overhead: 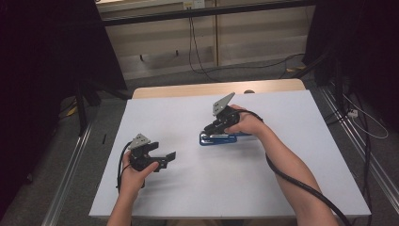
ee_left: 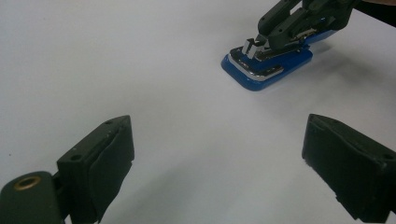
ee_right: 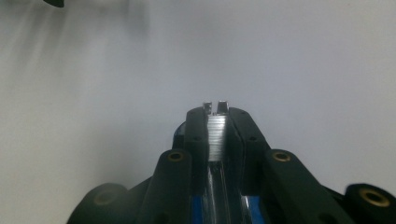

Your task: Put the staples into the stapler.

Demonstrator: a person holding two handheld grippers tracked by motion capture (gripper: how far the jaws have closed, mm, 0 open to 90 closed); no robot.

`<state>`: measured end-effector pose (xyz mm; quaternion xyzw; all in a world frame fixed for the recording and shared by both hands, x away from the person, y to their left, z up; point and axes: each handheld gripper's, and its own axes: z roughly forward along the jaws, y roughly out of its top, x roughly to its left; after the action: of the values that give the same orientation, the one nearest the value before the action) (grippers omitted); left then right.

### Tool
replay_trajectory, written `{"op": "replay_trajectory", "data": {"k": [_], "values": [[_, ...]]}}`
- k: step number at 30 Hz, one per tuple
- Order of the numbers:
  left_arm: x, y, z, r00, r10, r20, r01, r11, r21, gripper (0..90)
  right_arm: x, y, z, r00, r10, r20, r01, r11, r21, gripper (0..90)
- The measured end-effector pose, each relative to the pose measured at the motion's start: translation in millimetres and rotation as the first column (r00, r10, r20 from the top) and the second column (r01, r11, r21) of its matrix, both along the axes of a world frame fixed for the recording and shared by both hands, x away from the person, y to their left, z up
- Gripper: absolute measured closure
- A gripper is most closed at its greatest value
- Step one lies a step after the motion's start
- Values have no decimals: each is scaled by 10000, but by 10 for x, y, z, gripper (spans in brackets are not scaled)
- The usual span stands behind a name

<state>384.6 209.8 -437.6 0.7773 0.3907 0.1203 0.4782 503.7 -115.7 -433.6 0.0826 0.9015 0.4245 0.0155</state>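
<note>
At the white tabletop (overhead: 282,155), the right gripper (overhead: 210,128) is clamped narrow on the shiny metal top part of a blue-based, chrome-topped stapler (overhead: 217,139) lying flat near the table's centre, w/ jaws pinching the metal strip between them. The left gripper (overhead: 165,159) hovers well apart to the person's left, jaws wide & empty, aimed at the stapler. Step in hand looks like securing the tool; next move likely needs a steady lift or press w/o the smooth strip slipping.
</note>
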Motion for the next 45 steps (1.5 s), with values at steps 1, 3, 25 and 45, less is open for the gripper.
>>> {"op": "replay_trajectory", "data": {"k": [1, 3, 25, 45], "values": [[0, 0, 0, 10000, 4, -7, -4, 10000, -6, 93, -1, 1, -1, 10000, 21, 23, -20, 10000, -18, 791], [-1, 1, 0, 10000, 4, -2, -4, 10000, 4, 93, 1, -2, -1, 10000, 32, 15, -32, 10000, -26, 790], [3, 0, -4, 10000, -43, -16, 43, 10000, 53, 93, 9, -1, -6, 10000, 15, 62, -15, 10000, -60, 790], [4, 2, -4, 10000, -31, -1, 31, 10000, 69, 92, 10, 11, -7, 9999, 51, 94, -50, 10000, -71, 791]]}}
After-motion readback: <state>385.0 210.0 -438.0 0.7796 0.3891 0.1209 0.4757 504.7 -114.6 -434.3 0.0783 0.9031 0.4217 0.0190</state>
